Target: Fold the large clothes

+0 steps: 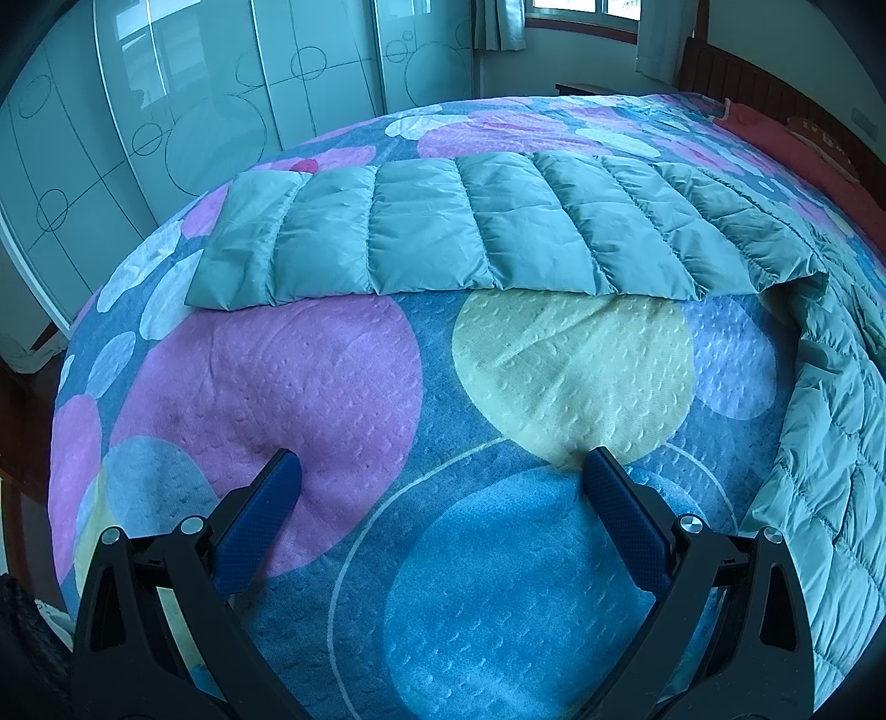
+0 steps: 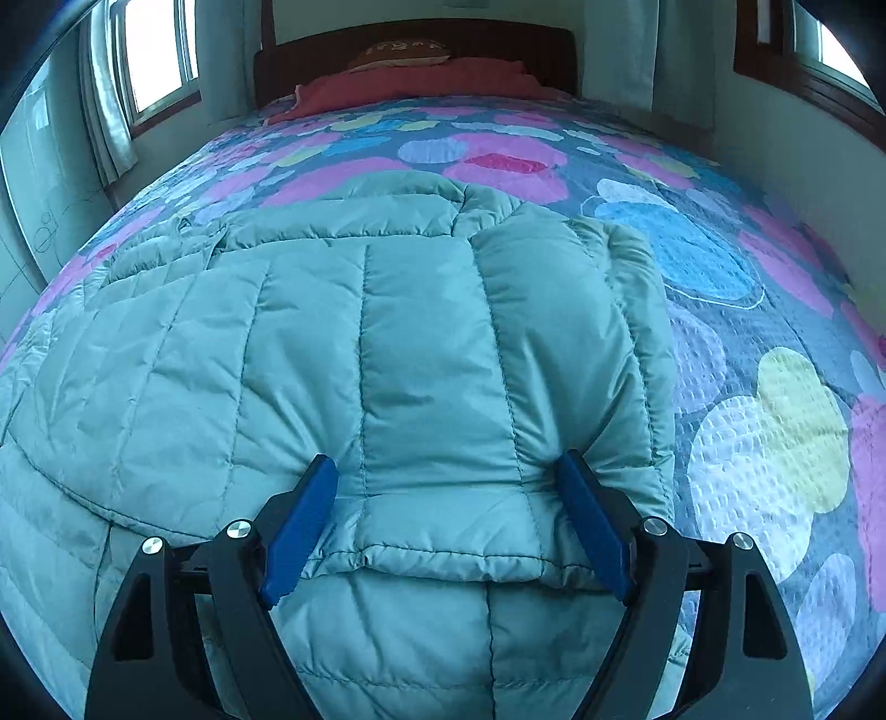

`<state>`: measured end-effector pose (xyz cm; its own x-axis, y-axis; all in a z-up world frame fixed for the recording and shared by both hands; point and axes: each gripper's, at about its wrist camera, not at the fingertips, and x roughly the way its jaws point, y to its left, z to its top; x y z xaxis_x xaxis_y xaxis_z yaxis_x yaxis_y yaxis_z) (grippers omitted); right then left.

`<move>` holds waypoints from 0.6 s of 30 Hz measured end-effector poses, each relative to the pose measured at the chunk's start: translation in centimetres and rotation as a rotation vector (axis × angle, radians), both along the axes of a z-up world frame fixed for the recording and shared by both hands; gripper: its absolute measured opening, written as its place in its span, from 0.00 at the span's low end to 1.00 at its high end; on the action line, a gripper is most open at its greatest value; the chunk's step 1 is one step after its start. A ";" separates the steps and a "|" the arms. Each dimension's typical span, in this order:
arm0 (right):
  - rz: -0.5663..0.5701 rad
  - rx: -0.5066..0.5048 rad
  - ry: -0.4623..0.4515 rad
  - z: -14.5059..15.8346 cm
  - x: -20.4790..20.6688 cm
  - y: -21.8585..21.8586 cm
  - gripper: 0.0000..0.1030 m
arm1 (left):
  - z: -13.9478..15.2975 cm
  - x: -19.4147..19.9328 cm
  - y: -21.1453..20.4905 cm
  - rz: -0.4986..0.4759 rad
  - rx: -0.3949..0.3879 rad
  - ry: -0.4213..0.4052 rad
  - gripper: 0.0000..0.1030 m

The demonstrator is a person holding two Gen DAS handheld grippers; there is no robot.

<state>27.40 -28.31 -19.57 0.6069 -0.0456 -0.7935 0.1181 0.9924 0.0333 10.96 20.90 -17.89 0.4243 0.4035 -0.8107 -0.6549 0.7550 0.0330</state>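
A pale green quilted down jacket lies on the patterned bedspread [image 1: 310, 387]. In the left wrist view its sleeve [image 1: 443, 232] stretches flat across the bed, and the body [image 1: 830, 443] runs down the right side. My left gripper [image 1: 440, 462] is open and empty, its tips pressing on bare bedspread short of the sleeve. In the right wrist view the other sleeve [image 2: 443, 387] is folded over the jacket body [image 2: 138, 387]. My right gripper [image 2: 447, 465] is open, its fingers straddling the cuff end of that sleeve without closing on it.
The bed's dark headboard [image 2: 415, 39] and a red pillow [image 2: 421, 83] are at the far end. Sliding wardrobe doors [image 1: 166, 111] stand beyond the bed's left side. Windows with curtains [image 2: 144, 66] flank the headboard. The bedspread [image 2: 764, 310] shows right of the jacket.
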 end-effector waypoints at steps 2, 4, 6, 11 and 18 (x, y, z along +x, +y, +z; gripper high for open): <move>0.000 0.007 -0.005 -0.1 -0.1 -0.1 0.79 | 0.2 -0.5 0.4 -0.004 -0.030 -0.027 0.98; 0.000 0.008 -0.007 -0.1 -0.2 -0.1 0.79 | 0.5 -1.0 0.8 -0.008 -0.061 -0.063 0.98; 0.000 0.004 -0.009 0.0 -0.2 0.0 0.79 | 0.8 -1.5 1.6 -0.012 -0.106 -0.114 0.98; -0.002 -0.002 -0.013 0.0 -0.4 0.2 0.80 | 1.3 -2.9 4.7 0.046 -0.143 -0.189 0.96; -0.004 -0.001 -0.018 0.1 -0.5 0.1 0.80 | 1.1 -3.7 11.7 0.178 -0.282 -0.375 0.79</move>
<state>26.89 -28.22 -19.50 0.6211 -0.0490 -0.7822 0.1216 0.9920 0.0345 7.29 32.62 -16.81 0.6517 0.2837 -0.7034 -0.7023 0.5759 -0.4185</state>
